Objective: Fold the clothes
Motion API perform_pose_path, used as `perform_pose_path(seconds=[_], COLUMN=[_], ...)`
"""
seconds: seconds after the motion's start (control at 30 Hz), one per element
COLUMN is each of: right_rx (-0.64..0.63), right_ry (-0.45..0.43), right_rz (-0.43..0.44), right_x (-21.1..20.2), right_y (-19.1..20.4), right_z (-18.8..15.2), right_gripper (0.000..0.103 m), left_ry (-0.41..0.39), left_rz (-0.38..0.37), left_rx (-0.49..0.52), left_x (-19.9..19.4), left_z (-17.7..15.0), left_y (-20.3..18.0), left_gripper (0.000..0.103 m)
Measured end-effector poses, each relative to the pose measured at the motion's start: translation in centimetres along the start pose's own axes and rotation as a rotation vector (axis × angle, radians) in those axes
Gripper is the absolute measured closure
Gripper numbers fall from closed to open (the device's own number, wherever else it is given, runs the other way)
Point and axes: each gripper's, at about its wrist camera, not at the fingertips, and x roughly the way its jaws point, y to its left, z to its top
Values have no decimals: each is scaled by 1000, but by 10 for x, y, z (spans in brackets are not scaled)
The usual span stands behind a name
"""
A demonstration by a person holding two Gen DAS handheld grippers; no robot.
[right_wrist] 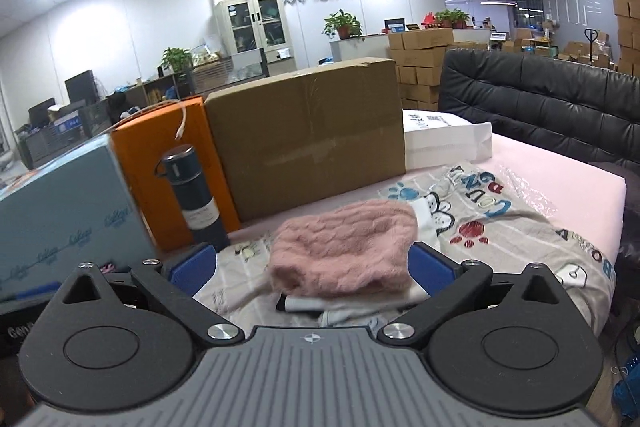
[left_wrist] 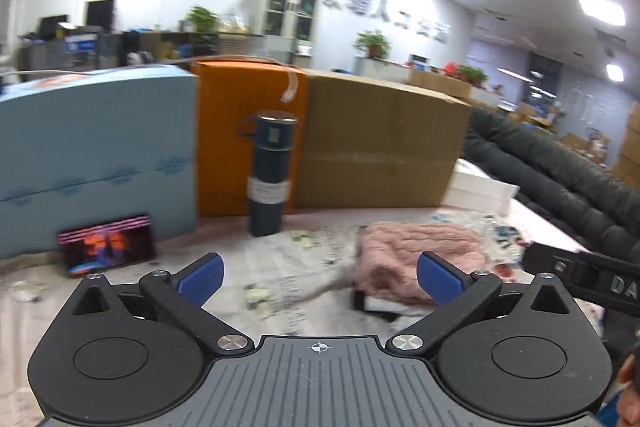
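Both grippers are wide open right now, nothing pinched in either. The left gripper [left_wrist: 320, 277] hangs above the printed sheet [left_wrist: 280, 267], blue pads spread far apart. The right gripper [right_wrist: 312, 267] looks the same, and its fingers frame the pink knit sweater [right_wrist: 344, 251], which sits folded up on top of a small stack of other clothes [right_wrist: 320, 305] in the middle of the bed. Behind it a dark blue thermos [right_wrist: 192, 195] stands upright against an orange box [right_wrist: 160, 163], next to a big brown carton [right_wrist: 304, 139]. The left view is a bit blurry
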Motion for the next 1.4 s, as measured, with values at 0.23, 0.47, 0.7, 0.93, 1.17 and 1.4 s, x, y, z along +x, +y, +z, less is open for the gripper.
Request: perform_pose_path(seconds=[0.23, 0.47, 0.7, 0.93, 1.17, 1.4], right_rx=[61, 54, 10, 45, 48, 69], right_ry=[49, 80, 72, 115, 156, 195], right_rz=[-6, -48, -76, -71, -69, -76], right_x=[-14, -19, -26, -11, 7, 27], right_y=[-3, -5, 0, -4, -13, -24], right_z=[-33, -38, -45, -52, -52, -45], right_gripper=[0, 0, 0, 0, 0, 0], left_ry=[96, 123, 89, 126, 162, 207], left_rz=[3, -72, -49, 58, 72, 100], left_rx=[-9, 14, -15, -27, -54, -54], left_x=[-10, -11, -16, -4, 10, 29], left_z=[-21, -39, -45, -50, -51, -49], left_y=[14, 5, 7, 11, 11, 4], left_gripper=[0, 0, 0, 0, 0, 0])
